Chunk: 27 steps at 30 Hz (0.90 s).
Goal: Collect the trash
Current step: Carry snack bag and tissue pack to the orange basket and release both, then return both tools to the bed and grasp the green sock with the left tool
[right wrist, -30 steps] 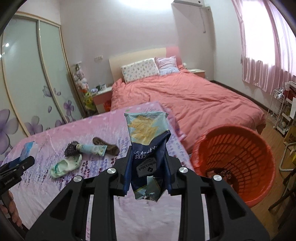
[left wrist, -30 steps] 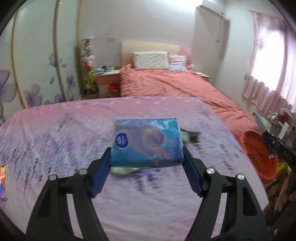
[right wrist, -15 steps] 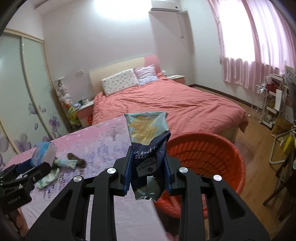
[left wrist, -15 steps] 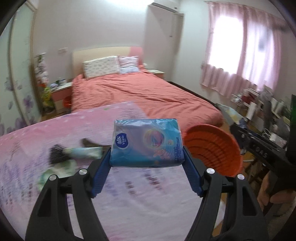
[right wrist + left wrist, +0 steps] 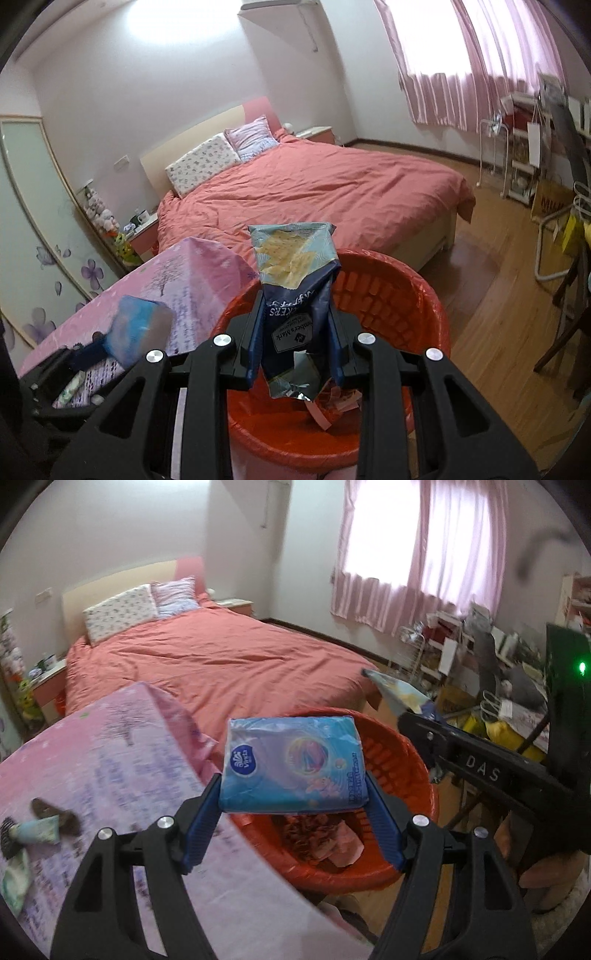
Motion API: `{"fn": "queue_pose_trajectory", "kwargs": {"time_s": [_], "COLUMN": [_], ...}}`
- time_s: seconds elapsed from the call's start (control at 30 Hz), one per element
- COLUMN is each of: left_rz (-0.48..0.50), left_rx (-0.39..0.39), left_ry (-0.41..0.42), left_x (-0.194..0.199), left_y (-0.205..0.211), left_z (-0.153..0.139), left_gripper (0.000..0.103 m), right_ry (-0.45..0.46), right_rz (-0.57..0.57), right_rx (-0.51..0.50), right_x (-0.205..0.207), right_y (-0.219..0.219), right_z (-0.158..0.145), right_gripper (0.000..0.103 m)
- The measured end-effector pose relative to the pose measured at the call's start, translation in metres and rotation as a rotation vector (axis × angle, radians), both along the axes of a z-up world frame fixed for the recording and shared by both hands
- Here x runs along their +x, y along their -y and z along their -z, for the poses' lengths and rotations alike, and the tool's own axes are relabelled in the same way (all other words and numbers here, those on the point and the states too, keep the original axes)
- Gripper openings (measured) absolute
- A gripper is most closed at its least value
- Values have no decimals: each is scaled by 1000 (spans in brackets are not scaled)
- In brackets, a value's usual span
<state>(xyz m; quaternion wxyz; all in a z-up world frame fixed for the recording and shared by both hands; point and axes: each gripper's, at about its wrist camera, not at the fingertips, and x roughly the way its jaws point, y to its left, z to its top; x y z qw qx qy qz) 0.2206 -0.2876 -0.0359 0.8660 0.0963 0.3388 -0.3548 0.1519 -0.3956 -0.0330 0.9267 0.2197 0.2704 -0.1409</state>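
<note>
My left gripper [image 5: 293, 805] is shut on a blue tissue pack [image 5: 291, 764], held flat above the near rim of the orange basket [image 5: 399, 871]. My right gripper [image 5: 295, 339] is shut on a crumpled dark blue and yellow snack bag [image 5: 295, 288] that stands upright over the orange basket [image 5: 424, 314]. Paper scraps lie inside the basket. In the left wrist view the right gripper [image 5: 417, 716] reaches in from the right with the snack bag [image 5: 399, 692]. In the right wrist view the tissue pack [image 5: 138, 330] shows blurred at lower left.
A pink floral table cover [image 5: 92, 775] lies to the left with a hairbrush [image 5: 7, 836], a tube [image 5: 40, 830] and a crumpled wrapper [image 5: 14, 882] on it. Beyond stands a coral bed [image 5: 314, 192]. Cluttered racks and chairs [image 5: 480, 657] fill the right side.
Both grippers swung right from over the table to above the orange basket, each still holding its item. The basket now sits directly under both.
</note>
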Motion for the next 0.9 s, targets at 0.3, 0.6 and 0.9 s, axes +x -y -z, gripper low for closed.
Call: {"fn": "queue_pose_trajectory", "kwargs": {"time_s": [0.3, 0.6, 0.9], "left_rz": [-18, -151, -420], "left_rx": [73, 111, 156], "left_ry": [-30, -2, -9], "left_x": [23, 29, 44], "left_y": [16, -60, -203], "left_z": [34, 38, 42], "left_gripper": [84, 84, 84], "right_ry": [-28, -87, -118], "right_rz": [-10, -15, -115], "right_rx": [53, -22, -56], "right_x": [8, 5, 8], "right_y": [15, -4, -48], "right_z": [25, 30, 30], "right_gripper": [60, 62, 62]}}
